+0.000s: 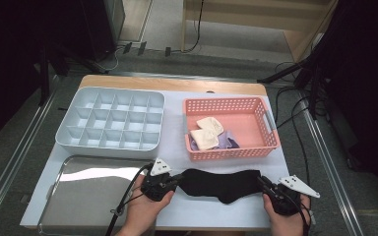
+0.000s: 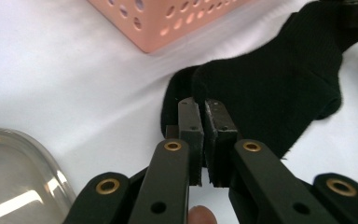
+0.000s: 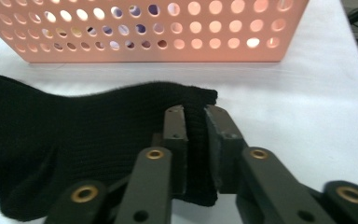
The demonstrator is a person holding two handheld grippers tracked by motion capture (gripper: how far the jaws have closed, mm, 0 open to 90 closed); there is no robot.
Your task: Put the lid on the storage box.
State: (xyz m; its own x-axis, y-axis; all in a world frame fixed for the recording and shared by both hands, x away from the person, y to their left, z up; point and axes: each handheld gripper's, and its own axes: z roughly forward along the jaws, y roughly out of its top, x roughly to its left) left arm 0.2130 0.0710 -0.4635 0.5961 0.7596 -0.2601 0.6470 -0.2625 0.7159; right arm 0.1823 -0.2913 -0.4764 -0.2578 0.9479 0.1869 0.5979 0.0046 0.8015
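High view: a black sock (image 1: 220,185) lies stretched across the near edge of the white table (image 1: 177,147), between the left gripper (image 1: 173,181) at one end and the right gripper (image 1: 265,185) at the other, each held in a hand coming in from the bottom. Beyond it the pink basket (image 1: 274,129) holds a few pale and purple pieces of cloth (image 1: 210,133), the white divided organizer (image 1: 110,121) stands with its compartments bare, and the metal tray (image 1: 89,191) at the near left carries nothing. Judging by that, the sock is out of the basket and pulled flat, but folding it and putting it away appear not yet done. Left gripper view: the jaws stand almost together, pinching the edge of one end of the sock (image 2: 270,88), which runs away toward the other gripper; a corner of the basket (image 2: 168,21) and the rim of the tray (image 2: 14,172) sit to either side. Right gripper view: the jaws stand a little apart with the cuff end of the sock (image 3: 98,140) between them; the fabric fills the gap, though whether the pads press on it firmly I cannot tell. The basket's perforated wall (image 3: 158,30) rises just behind. The remaining work looks like most of the task.
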